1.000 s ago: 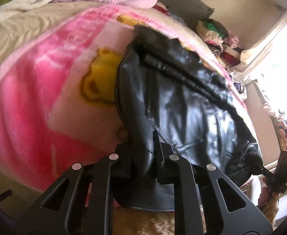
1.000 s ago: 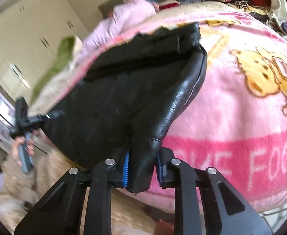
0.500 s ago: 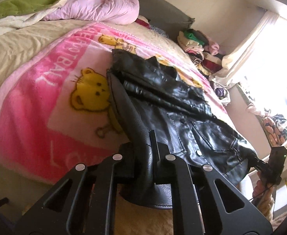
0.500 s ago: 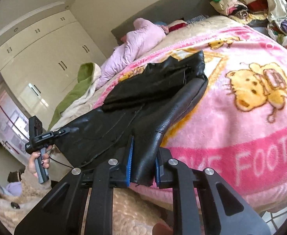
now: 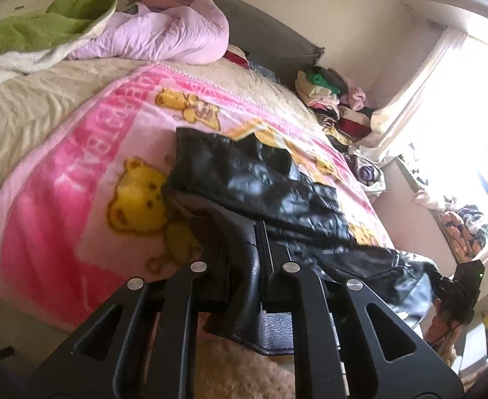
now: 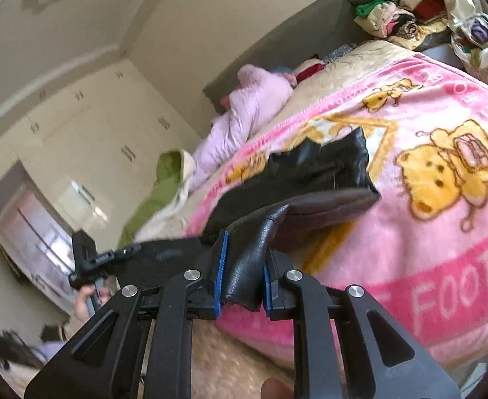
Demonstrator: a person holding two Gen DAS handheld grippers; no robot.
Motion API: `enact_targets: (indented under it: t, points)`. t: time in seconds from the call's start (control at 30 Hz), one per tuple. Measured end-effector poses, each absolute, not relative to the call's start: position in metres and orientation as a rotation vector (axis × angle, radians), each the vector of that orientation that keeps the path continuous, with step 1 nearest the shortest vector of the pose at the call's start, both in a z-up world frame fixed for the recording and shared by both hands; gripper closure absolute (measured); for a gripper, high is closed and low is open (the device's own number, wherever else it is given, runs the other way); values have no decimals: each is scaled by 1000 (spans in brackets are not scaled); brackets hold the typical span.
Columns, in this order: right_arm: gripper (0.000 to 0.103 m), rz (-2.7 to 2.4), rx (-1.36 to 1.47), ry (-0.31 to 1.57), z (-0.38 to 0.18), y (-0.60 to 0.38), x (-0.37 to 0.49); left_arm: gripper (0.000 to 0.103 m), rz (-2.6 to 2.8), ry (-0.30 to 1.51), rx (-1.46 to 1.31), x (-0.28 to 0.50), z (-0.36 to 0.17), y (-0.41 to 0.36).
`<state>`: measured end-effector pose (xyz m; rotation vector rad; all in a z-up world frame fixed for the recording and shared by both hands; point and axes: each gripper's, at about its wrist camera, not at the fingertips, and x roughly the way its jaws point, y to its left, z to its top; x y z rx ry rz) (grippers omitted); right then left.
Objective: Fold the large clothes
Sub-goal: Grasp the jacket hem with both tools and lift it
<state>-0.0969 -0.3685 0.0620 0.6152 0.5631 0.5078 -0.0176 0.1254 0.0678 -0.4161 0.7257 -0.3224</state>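
A glossy black leather jacket (image 5: 270,183) is lying on a pink fleece blanket (image 5: 77,199) that is showing yellow cartoon bears and white lettering (hot-pink bands framing paler pink). Behind, a lilac puffer coat (image 5: 164,40) and a lime-green blanket (image 5: 44,23) are resting on beige bedding (image 5: 21,106).

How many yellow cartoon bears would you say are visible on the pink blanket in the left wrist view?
3 clearly: a large bear left of the black jacket, a small pair near the far edge, one peeking out right; the jacket may hide others.
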Motion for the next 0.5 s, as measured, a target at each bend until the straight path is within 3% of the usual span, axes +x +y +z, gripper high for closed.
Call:
enact_targets:
  t: [0.5]
  points:
    - [86,428,646,536,95,-377,8,92,-289,726,-382,59,90,110]
